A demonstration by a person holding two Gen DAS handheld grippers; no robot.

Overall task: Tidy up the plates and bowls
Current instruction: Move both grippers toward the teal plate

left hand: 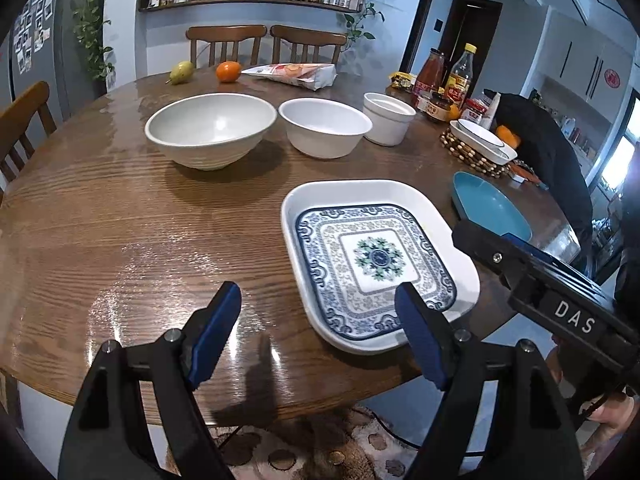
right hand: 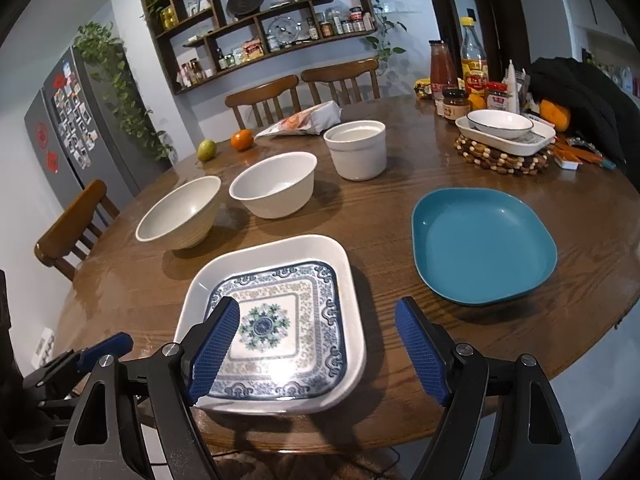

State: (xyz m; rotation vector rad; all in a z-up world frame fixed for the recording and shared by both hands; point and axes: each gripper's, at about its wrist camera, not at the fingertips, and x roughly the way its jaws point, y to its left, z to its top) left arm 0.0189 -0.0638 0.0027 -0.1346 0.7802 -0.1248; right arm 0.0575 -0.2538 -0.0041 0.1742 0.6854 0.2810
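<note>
A square white plate with a blue patterned centre (left hand: pixel 376 264) (right hand: pixel 280 320) lies near the front edge of the round wooden table (left hand: pixel 120 220). My left gripper (left hand: pixel 318 300) hovers open just left of it, its right finger over the plate's near corner. My right gripper (right hand: pixel 318 316) is open above the plate's near half, with nothing gripped. A teal plate (right hand: pixel 480 248) (left hand: pixel 492 204) lies to the right. Behind stand a ribbed bowl (left hand: pixel 210 132) (right hand: pixel 180 216), a white bowl (left hand: pixel 324 128) (right hand: pixel 276 188) and a white cup-shaped bowl (left hand: pixel 388 118) (right hand: pixel 356 152).
At the back right, a beaded trivet (right hand: pixel 500 160) carries a white dish with a bowl (right hand: pixel 500 124) in it, beside bottles and jars (right hand: pixel 472 64). A pear (right hand: pixel 206 150), an orange (right hand: pixel 242 139) and a snack bag (right hand: pixel 308 120) lie at the far side. Wooden chairs ring the table.
</note>
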